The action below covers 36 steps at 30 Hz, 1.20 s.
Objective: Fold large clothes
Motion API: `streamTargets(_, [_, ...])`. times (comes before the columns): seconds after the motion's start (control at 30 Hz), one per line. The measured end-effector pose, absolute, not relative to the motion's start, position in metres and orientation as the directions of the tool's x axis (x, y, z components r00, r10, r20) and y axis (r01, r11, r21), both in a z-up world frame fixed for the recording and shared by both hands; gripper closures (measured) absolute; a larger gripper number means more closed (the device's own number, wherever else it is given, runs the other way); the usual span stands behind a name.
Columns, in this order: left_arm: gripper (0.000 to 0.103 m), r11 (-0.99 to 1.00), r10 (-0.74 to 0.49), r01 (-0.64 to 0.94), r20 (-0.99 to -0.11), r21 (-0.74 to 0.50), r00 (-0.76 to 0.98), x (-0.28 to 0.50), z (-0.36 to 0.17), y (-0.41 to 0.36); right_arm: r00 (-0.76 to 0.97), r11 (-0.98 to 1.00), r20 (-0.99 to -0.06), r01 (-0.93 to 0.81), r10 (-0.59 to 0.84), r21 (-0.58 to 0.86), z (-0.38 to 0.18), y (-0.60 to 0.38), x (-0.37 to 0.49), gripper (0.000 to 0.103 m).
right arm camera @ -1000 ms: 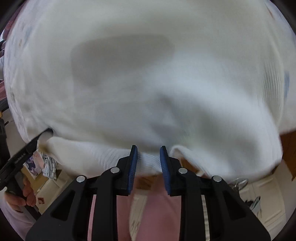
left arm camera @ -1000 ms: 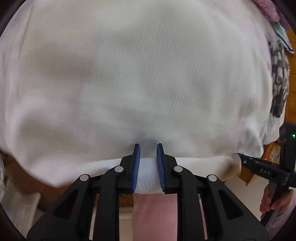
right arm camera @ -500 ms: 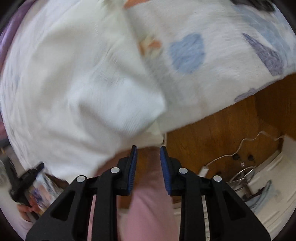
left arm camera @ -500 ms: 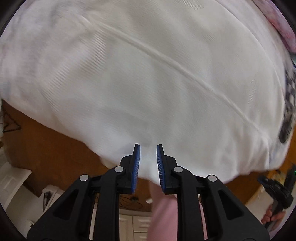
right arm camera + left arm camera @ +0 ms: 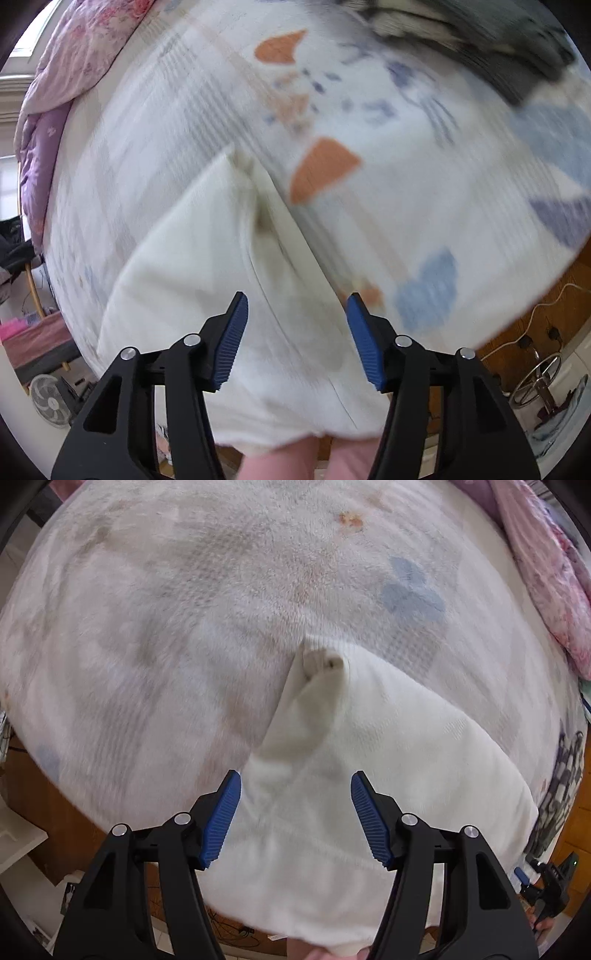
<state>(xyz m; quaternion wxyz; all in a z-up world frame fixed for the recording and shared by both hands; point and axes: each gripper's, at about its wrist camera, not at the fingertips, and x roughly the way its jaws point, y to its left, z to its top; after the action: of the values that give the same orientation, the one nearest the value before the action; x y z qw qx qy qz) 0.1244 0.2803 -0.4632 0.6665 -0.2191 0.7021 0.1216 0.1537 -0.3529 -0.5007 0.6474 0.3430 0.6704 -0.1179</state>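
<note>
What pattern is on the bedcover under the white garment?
The bedcover is white with orange, blue and purple patches; the right wrist view shows it best.

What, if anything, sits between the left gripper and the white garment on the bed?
Nothing visible. The left gripper hangs right over the white garment, its jaws opening with no cloth pinched. The garment lies on the patterned blanket.

The left gripper (image 5: 295,812) hangs over a folded white garment (image 5: 388,775) at the bed's (image 5: 147,627) near edge, fingers (image 5: 221,818) opening, clear of the cloth.
</note>
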Motion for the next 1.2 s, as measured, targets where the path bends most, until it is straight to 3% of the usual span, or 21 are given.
streamTargets(0.1, [0.041,0.865,-0.206,-0.472,-0.978,-0.17,-0.025,0.148,-0.481,0.286,0.079,0.733,-0.957,0.626,0.28,0.266,-0.511,-0.337,0.182,0.05])
streamTargets(0.13, [0.048,0.86,-0.229,-0.473,-0.973,-0.193,-0.018,0.153,-0.484,0.287,0.083,0.734,-0.963,0.631,0.257,0.25,-0.514,-0.336,0.192,0.051])
streamTargets(0.17, [0.066,0.857,-0.252,-0.467,-0.968,-0.218,-0.01,0.158,-0.49,0.287,0.087,0.727,-0.962,0.639,0.257,0.252,-0.516,-0.335,0.195,0.056])
streamTargets(0.2, [0.072,0.865,-0.25,-0.456,-0.968,-0.211,-0.026,0.163,-0.497,0.286,0.111,0.696,-0.945,0.651,0.308,0.303,-0.522,-0.334,0.198,0.083])
streamTargets(0.23, [0.08,0.871,-0.246,-0.447,-0.969,-0.202,-0.04,0.167,-0.5,0.282,0.123,0.656,-0.924,0.671,0.362,0.346,-0.529,-0.332,0.2,0.09])
streamTargets(0.27, [0.087,0.876,-0.245,-0.437,-0.969,-0.204,-0.041,0.17,-0.501,0.279,0.117,0.644,-0.925,0.686,0.362,0.339,-0.532,-0.329,0.201,0.092])
streamTargets(0.37, [0.09,0.896,-0.208,-0.405,-0.978,-0.183,-0.019,0.181,-0.488,0.272,0.148,0.609,-0.929,0.718,0.339,0.337,-0.531,-0.329,0.203,0.097])
streamTargets(0.5, [0.091,0.816,-0.264,-0.511,-0.96,-0.271,0.089,0.18,-0.465,0.288,0.325,0.402,-0.867,0.786,0.377,0.47,-0.515,-0.348,0.198,0.098])
streamTargets(0.77, [0.089,0.813,-0.249,-0.506,-0.958,-0.287,0.144,0.224,-0.464,0.286,0.285,0.455,-0.906,0.793,0.312,0.406,-0.513,-0.336,0.257,0.098])
streamTargets(0.83, [0.081,0.834,-0.238,-0.495,-0.968,-0.244,0.077,0.224,-0.48,0.281,0.224,0.468,-0.923,0.81,0.312,0.354,-0.52,-0.334,0.271,0.094])
streamTargets(0.9, [0.063,0.869,-0.189,-0.463,-0.982,-0.175,0.017,0.218,-0.48,0.271,0.234,0.463,-0.923,0.81,0.306,0.359,-0.511,-0.33,0.264,0.09])
streamTargets(0.93, [0.046,0.88,-0.177,-0.443,-0.984,-0.168,0.022,0.214,-0.476,0.269,0.244,0.492,-0.923,0.79,0.296,0.366,-0.501,-0.326,0.259,0.079])
streamTargets(0.97, [0.042,0.894,-0.157,-0.42,-0.987,-0.157,0.035,0.206,-0.469,0.267,0.243,0.529,-0.93,0.769,0.276,0.358,-0.495,-0.32,0.26,0.067])
streamTargets(1.0, [0.042,0.901,-0.133,-0.412,-0.991,-0.135,0.035,0.196,-0.463,0.267,0.232,0.576,-0.943,0.748,0.237,0.329,-0.484,-0.316,0.254,0.035])
streamTargets(1.03, [0.042,0.903,-0.114,-0.415,-0.993,-0.114,0.024,0.187,-0.46,0.267,0.217,0.635,-0.966,0.729,0.14,0.255,-0.467,-0.311,0.241,0.018])
streamTargets(1.13, [0.047,0.883,-0.14,-0.453,-0.99,-0.125,0.002,0.152,-0.456,0.264,0.225,0.724,-0.974,0.676,-0.024,0.138,-0.443,-0.296,0.206,0.018])
streamTargets(1.17, [0.059,0.877,-0.173,-0.454,-0.985,-0.158,0.008,0.139,-0.457,0.26,0.236,0.762,-0.972,0.631,-0.013,0.142,-0.442,-0.286,0.193,0.018])
streamTargets(1.2, [0.064,0.879,-0.184,-0.446,-0.983,-0.169,0.011,0.129,-0.461,0.253,0.244,0.78,-0.97,0.607,0.002,0.154,-0.445,-0.284,0.184,0.026])
